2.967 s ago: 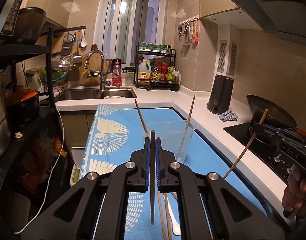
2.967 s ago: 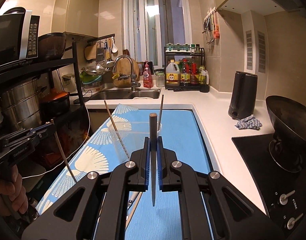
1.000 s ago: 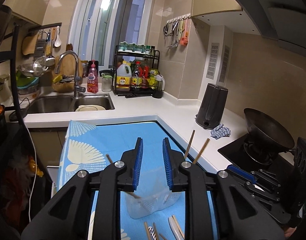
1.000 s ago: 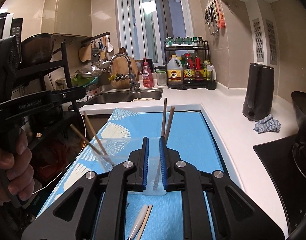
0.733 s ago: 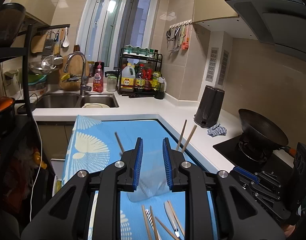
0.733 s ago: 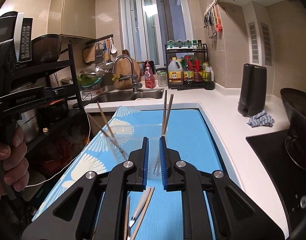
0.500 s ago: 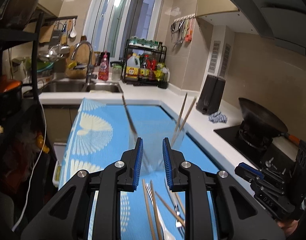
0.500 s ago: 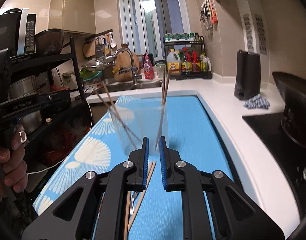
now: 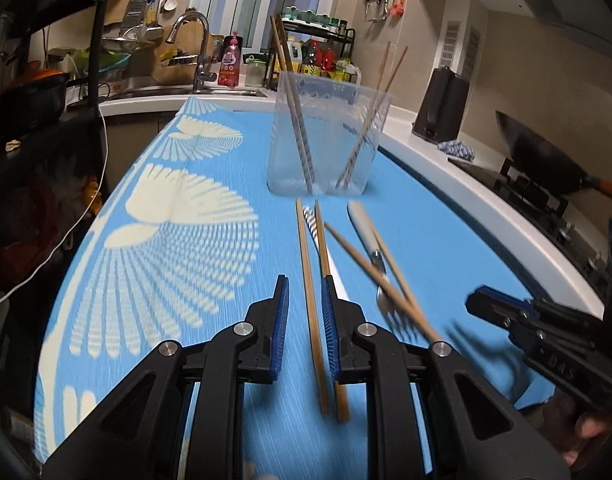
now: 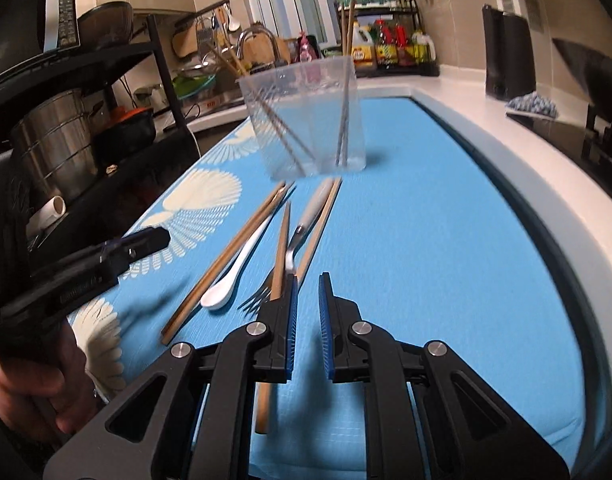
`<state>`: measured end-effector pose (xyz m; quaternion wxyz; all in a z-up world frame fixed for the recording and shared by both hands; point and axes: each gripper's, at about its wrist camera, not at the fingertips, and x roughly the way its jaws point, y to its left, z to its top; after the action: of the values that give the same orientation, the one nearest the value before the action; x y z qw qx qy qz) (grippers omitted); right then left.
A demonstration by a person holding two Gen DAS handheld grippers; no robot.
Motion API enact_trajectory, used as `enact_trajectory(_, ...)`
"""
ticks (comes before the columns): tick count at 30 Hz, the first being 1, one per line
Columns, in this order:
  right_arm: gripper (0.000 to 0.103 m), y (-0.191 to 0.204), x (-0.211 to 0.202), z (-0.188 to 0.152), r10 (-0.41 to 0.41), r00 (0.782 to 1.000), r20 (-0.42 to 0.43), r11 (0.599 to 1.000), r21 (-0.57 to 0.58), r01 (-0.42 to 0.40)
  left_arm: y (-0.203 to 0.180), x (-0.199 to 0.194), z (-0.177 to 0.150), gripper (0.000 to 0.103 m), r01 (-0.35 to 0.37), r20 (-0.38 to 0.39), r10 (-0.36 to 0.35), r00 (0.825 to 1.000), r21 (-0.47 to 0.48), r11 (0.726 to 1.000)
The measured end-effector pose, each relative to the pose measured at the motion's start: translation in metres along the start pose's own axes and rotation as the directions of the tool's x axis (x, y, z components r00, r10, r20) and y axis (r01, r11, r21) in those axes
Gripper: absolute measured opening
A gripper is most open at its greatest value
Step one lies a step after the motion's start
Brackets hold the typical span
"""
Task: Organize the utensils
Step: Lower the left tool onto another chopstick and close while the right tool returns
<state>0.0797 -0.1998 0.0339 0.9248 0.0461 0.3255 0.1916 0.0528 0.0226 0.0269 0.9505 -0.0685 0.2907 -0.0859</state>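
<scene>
- Your left gripper (image 9: 304,312) shows a narrow gap, jaws just closing, one chopstick (image 9: 312,308) on the mat between the pads; contact is unclear.
- Your right gripper (image 10: 308,312) also stands slightly apart, nothing between the pads.
- The fork (image 10: 279,264) tines are blurred in both views.
- Only the right view shows the white spoon (image 10: 235,268) whole; the left view hides most of it under chopsticks.
- The clear cup (image 9: 328,136) stands on the blue mat (image 9: 185,240), four chopsticks leaning inside.
- The loose utensils lie just before it.
</scene>
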Motion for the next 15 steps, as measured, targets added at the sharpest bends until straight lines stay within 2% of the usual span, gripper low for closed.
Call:
enact_trajectory(7, 0.013, 0.011, 0.029, -0.005, 0.004, 0.996, -0.092, 1.000, -0.009, -0.005, 0.000, 0.004, -0.021, 0.017, 0.001, -0.047, 0.000, 0.999, 0.012, 1.000)
enact_trajectory(15, 0.018, 0.020, 0.041, -0.004, -0.028, 0.990, -0.139, 0.998, -0.059, 0.020, -0.007, 0.013, -0.034, 0.017, 0.003, -0.078, -0.002, 0.997, 0.019, 1.000)
